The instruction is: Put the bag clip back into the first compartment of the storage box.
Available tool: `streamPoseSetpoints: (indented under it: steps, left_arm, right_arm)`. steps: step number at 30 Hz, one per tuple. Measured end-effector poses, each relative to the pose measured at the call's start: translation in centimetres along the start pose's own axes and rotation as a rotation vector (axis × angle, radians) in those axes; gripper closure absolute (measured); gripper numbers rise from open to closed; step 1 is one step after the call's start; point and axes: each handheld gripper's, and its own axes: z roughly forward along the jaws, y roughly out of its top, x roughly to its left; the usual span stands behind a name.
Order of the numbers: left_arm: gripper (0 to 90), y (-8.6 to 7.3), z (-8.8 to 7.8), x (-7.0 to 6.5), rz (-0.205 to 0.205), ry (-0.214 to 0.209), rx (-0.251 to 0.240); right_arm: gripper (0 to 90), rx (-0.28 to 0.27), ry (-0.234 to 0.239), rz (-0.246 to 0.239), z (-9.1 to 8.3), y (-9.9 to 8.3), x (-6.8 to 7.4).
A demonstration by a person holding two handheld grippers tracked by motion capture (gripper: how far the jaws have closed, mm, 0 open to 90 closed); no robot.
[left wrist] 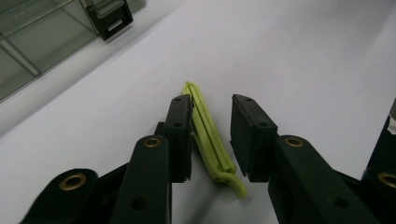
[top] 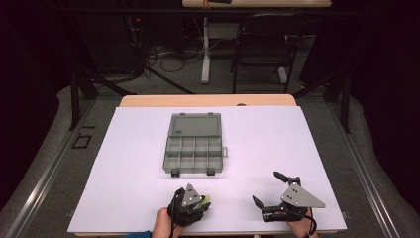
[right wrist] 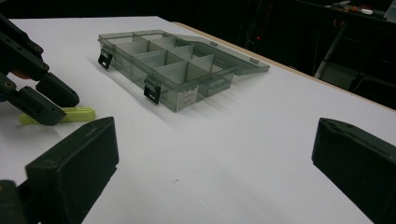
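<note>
Black jaws of the left tool straddle a lime-green clip lying flat on the white counter; one jaw touches it, the other stands apart, so the tool is released and no grasp is made. Its long axis runs along the jaws, tip pointing away from the person. Right tool rests spread wide and empty. Compartments of the open grey organizer box appear empty, so any sorting seems wholly ahead.

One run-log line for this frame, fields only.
left gripper: open, jaws astride green clip lying on table | right gripper: open, empty | organizer box: lid open
</note>
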Motion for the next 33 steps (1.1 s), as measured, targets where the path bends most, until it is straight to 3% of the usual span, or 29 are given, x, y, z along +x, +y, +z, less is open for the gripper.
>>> streamPoseSetpoints:
  steps: [11,33]
  left_arm:
    - [79.7,-0.12,0.12,0.06,0.012,-0.005,0.014]
    - [80.0,-0.02,-0.55,0.5,0.007,-0.006,-0.019]
  right_arm:
    - [0.1,-0.002,-0.001,0.0,0.01,-0.01,0.01]
    - [0.1,-0.005,-0.003,0.003,-0.01,-0.01,0.01]
